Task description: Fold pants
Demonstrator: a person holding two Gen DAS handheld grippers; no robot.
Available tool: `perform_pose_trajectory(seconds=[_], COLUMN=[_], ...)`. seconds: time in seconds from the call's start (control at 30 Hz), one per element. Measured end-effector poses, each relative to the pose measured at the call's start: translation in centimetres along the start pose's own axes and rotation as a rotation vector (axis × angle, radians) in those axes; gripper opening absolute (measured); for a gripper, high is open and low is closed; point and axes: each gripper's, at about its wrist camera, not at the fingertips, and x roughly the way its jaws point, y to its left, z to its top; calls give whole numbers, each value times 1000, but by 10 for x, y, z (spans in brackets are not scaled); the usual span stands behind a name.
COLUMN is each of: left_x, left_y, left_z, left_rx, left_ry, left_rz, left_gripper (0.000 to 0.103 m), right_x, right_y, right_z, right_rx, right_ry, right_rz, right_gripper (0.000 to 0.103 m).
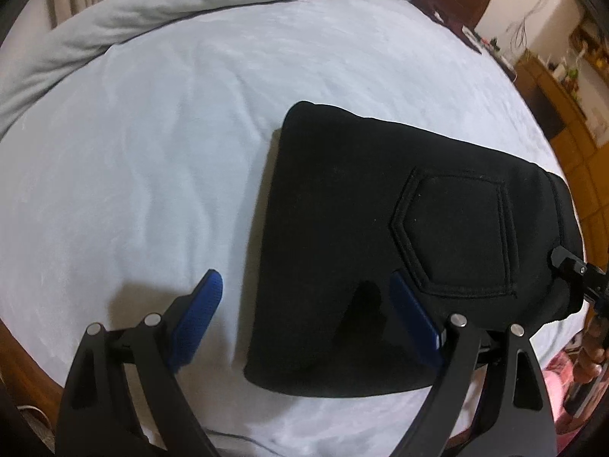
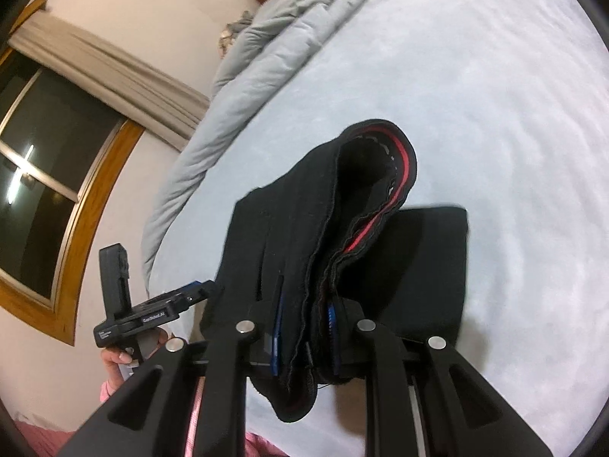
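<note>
Black pants [image 1: 361, 228] lie folded into a thick rectangle on the pale blue sheet [image 1: 152, 171], back pocket [image 1: 456, 228] facing up. My left gripper [image 1: 304, 274] hovers above their near left edge. It is open wide and its blue pads [image 1: 201, 312] touch nothing. In the right wrist view my right gripper [image 2: 304, 304] is shut on the waistband end of the pants [image 2: 304, 209]. That end is lifted and curls over, showing a red stripe [image 2: 403, 167] inside. The rest of the stack stays flat on the bed beneath. The right gripper [image 1: 571, 266] also shows at the pants' right end.
A bunched grey duvet [image 1: 152, 11] lies along the far side of the bed. Wooden furniture [image 1: 563, 122] stands beyond the right edge. A wood-framed window [image 2: 57, 175] with a curtain is on the wall. A hand [image 2: 114, 361] holds the left gripper's body [image 2: 125, 304].
</note>
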Motion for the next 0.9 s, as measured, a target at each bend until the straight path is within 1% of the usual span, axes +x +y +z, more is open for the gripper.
perform_pose_trajectory(seconds=[0.03,0.1,0.17,0.2,0.27,0.33,0.37,0.43,0.5,0.57,0.6,0.67,0.73,0.8,0.83,0.9], left_x=[4,8,9,10,14,25,30,35,32,20,11,-3,-6,3,12,33], left_y=[-4,-12,-18,-21,-23,-28,-29,-30,-28,-28,-30,-36,-46,-54,-55,-54], left_z=[0,2,2,3,3,2,2,2,4,9,14,25,40,51,55,61], left_rx=[6,0,-2,5,14,16,10,-4,-10,-4,-3,9,31,34,31,-1], left_ry=[5,14,6,-5,-6,25,32,38,47,26,-5,-52,-79,-59,-32,16], left_rz=[14,17,23,45,77,102,97,86,82,67,59,42,19,14,2,-47], left_gripper=[89,89,89,89,89,89,89,91,90,90,90,90,90,90,90,90], right_x=[6,14,12,12,20,27,27,22,7,-9,-18,-26,-23,-9,-4,9], right_y=[-8,-27,-44,-50,-53,-55,-53,-48,-40,-31,-24,-20,-18,-19,-22,-27], right_z=[-1,-4,-8,-10,-14,-16,-15,-11,-7,0,7,15,32,47,50,55], right_rx=[11,50,97,107,80,47,33,12,-22,-64,-96,-129,-146,-145,-136,-155], right_ry=[7,7,3,-1,12,35,40,38,12,-48,-90,-115,-125,-115,-110,-103], right_rz=[-21,-71,-41,-31,-87,-146,-153,-179,-211,-257,-274,-260,-256,-280,-295,-328], right_gripper=[19,19,19,19,20,25,27,39,44,44,44,44,44,44,41,38])
